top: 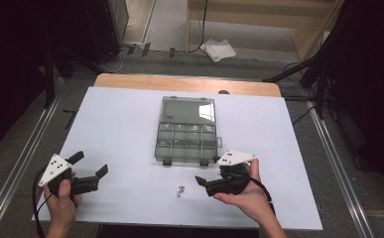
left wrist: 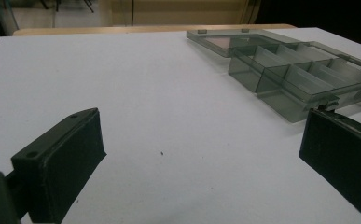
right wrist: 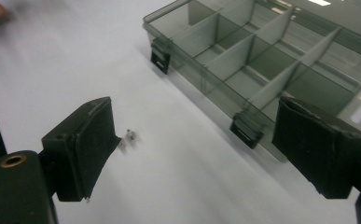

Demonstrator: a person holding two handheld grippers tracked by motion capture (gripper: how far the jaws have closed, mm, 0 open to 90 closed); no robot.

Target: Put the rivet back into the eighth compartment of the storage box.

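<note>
A white counter (top: 125,148) with a strip of bare wood at its far edge stands on a grey floor (top: 26,144) between metal rails, dark stands and cables around it. The clear compartment box (top: 185,141) lies open mid-counter, its lid folded back flat, and a few small screws (top: 180,190) sit just in front of it. The left gripper (top: 91,164) and the right gripper (top: 207,174) hover low at the near edge, both with fingers released and holding nothing, the screws between them and nearer the right one.
</note>
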